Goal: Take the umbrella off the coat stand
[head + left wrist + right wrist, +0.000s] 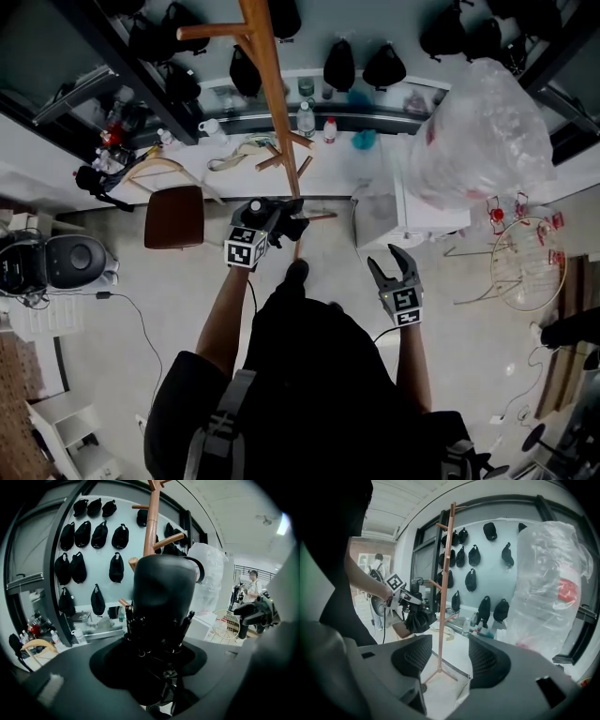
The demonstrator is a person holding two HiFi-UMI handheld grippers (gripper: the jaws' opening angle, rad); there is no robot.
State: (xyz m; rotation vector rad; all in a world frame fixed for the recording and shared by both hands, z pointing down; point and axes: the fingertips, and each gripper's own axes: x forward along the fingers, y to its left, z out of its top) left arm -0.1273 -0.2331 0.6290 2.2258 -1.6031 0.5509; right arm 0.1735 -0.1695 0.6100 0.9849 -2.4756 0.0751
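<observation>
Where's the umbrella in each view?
Head view: the folded black umbrella is at centre, at the lower end of the coat stand pole.
Left gripper view: umbrella fills the centre, in front of the pole.
Right gripper view: umbrella is left of centre, left of the pole.
Shared landmark: the wooden coat stand.

Coat stand point(272, 94) ahead — plastic bag point(478, 131) right

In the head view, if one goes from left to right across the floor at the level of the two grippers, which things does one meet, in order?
Black round appliance → brown stool seat → left gripper, shut on the umbrella → right gripper, open and empty → wire basket.
</observation>
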